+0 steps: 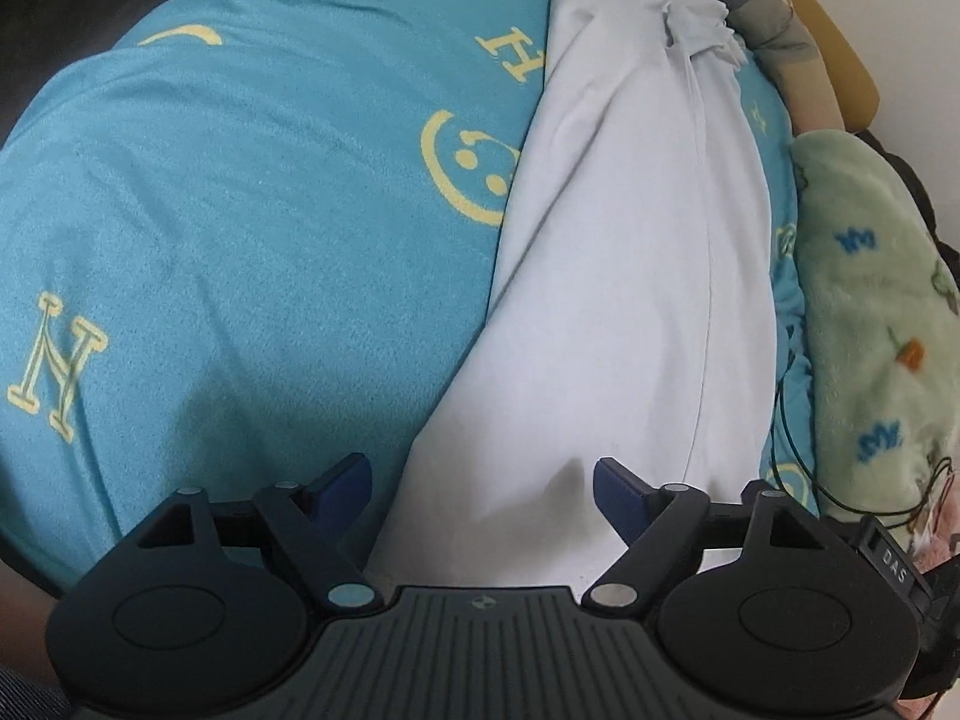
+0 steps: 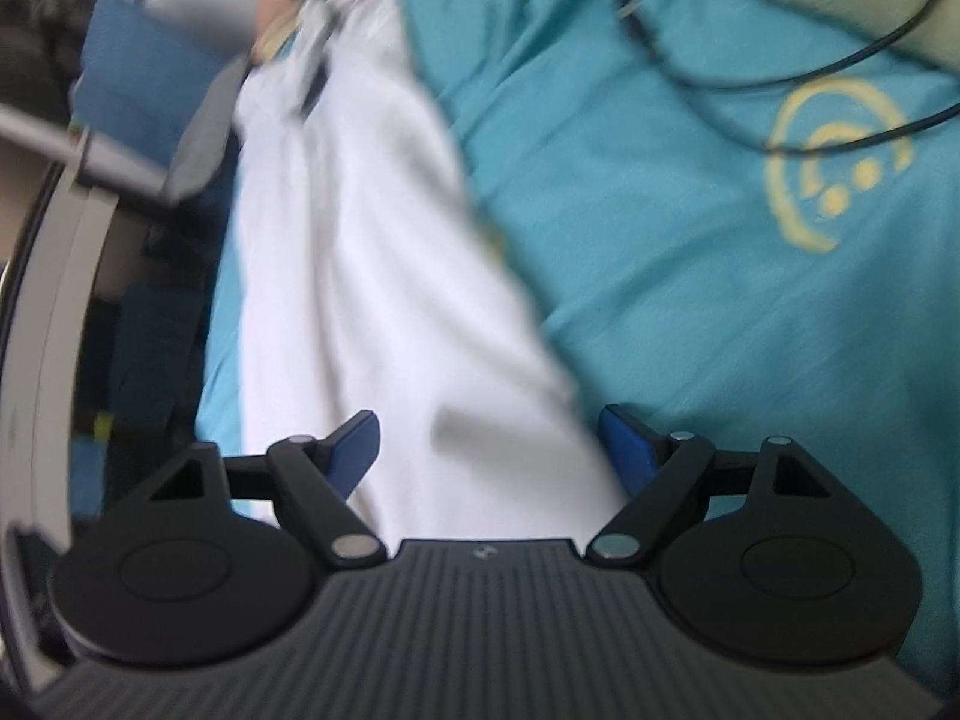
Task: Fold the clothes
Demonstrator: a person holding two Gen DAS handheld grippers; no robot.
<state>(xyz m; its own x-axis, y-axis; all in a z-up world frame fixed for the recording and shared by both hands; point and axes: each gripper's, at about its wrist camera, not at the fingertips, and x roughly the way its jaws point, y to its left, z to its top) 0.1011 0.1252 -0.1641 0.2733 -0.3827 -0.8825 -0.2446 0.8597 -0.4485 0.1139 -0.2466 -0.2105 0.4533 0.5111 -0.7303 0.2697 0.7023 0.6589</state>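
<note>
**Both jaws wide over white garment on bed**

Left gripper (image 1: 483, 483): jaws well apart, gripping nothing, poised over the near end of the white garment (image 1: 624, 276). Right gripper (image 2: 489, 441): jaws likewise spread and empty above the same cloth (image 2: 360, 252). Garment laid out long on the teal bedsheet (image 1: 252, 192), beside a green fleece blanket (image 1: 870, 312). Right view blurred.

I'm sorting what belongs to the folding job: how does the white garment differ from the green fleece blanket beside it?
The white garment is plain and smooth; the green fleece blanket is fuzzy, with small blue and orange motifs. The garment lies in a long strip down the middle of the teal bedsheet; the blanket is bunched at the sheet's edge. The garment runs between the open left gripper; the blanket lies off to its side. Both rest on the sheet.
</note>
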